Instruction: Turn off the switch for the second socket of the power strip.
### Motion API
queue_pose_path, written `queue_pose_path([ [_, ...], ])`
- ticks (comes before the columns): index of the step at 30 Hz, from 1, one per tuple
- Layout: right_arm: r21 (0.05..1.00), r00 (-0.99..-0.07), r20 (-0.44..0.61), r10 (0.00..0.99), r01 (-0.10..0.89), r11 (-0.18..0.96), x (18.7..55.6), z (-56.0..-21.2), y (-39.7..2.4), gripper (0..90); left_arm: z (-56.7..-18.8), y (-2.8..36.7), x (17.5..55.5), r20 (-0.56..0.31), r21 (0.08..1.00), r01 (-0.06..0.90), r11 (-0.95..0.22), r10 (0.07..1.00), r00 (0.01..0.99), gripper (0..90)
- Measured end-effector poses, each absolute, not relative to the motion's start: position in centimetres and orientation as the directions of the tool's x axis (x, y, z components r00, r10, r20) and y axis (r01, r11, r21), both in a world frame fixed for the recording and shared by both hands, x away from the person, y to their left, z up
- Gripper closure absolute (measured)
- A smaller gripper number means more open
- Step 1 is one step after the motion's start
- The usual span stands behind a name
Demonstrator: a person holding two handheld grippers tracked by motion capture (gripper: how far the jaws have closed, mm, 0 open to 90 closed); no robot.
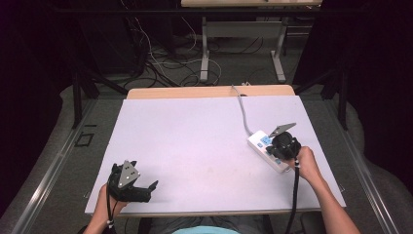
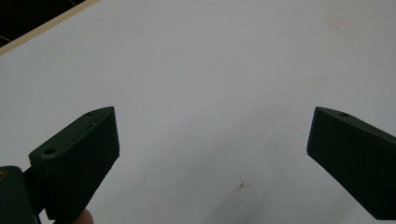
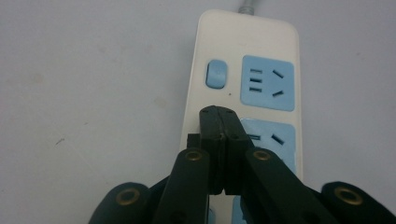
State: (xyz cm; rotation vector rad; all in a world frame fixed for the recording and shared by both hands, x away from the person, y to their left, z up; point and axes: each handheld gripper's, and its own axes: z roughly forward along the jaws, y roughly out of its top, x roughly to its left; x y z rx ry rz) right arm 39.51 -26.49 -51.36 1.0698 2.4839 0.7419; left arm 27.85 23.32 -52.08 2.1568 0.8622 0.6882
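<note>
1. On the white table top (image 1: 195,146), near its right edge, a white power strip (image 1: 265,148) is seen lying flat and slanted; its grey cord (image 1: 242,109) is run from its far end up toward the far edge of the table and over it.
2. Beyond the table, a grey floor with a tangle of dark and white cables (image 1: 156,63) is noted, along with the grey legs of another desk (image 1: 204,48); a strip of bare wood (image 1: 209,91) is exposed along the far edge of the table.
3. Part of the strip's near end is covered in the high view by the right gripper (image 1: 284,146), which is held over it by the right hand (image 1: 306,163); a black cable trails back along the forearm.
4. In the right gripper view the right gripper (image 3: 219,122) is found with its jaws pressed together, nothing between them; the tips are poised over the strip's left side, just below the switch; whether they touch the casing cannot be told.
5. The power strip (image 3: 245,93) is recorded as cream-white with rounded corners; a small light-blue rocker switch (image 3: 216,73) is set beside a light-blue socket panel (image 3: 267,82) with slotted holes; a second blue panel (image 3: 275,140) is partly hidden behind the jaws.
6. At the near left corner the left gripper (image 1: 146,187) is held by the left hand (image 1: 109,202), well apart from the strip; in the left gripper view the left gripper (image 2: 212,140) is seen with jaws spread wide over bare table, a small brown mark (image 2: 242,185) lying between them.
</note>
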Motion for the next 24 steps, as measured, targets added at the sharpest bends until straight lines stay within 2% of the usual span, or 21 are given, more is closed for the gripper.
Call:
queue_pose_path([
  [24, 0.575, -0.652, -0.086, 0.753, 0.585, 0.572, 39.34, -51.34, -26.82, 90.0, -52.19, 23.17, 27.80, 0.201, 0.766, 0.373, -0.524, 0.745, 0.635, 2.3],
])
